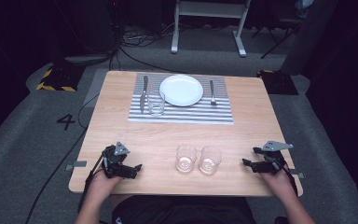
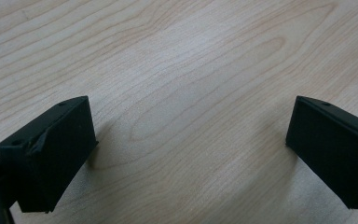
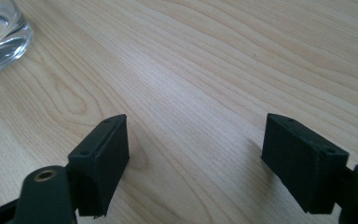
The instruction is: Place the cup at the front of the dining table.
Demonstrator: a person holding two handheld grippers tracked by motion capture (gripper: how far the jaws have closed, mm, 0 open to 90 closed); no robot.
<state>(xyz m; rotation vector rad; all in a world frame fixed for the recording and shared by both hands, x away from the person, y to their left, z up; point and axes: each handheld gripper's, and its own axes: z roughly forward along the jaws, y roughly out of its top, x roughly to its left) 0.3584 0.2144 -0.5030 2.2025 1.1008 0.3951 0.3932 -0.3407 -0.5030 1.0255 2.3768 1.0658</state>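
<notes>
My left gripper [image 1: 136, 168] rests low over the front left of the wooden table [image 1: 121, 135], held by a hand. In the left gripper view its jaws [image 2: 191, 135] stand wide open over bare wood with nothing between them. My right gripper [image 1: 249, 157] sits at the front right, and its jaws [image 3: 196, 149] are also open and hold nothing. Two clear glasses [image 1: 185, 158] [image 1: 209, 159] stand side by side between the grippers near the front edge. The right-hand one shows at the top left of the right gripper view as a glass base [image 3: 0, 32].
A striped placemat [image 1: 182, 116] lies at the far side with a white plate [image 1: 181, 90], a knife [image 1: 144, 93] to its left, a fork [image 1: 212, 92] to its right and a third glass [image 1: 156, 103] beside the knife. Cables and a stand's legs lie on the floor beyond.
</notes>
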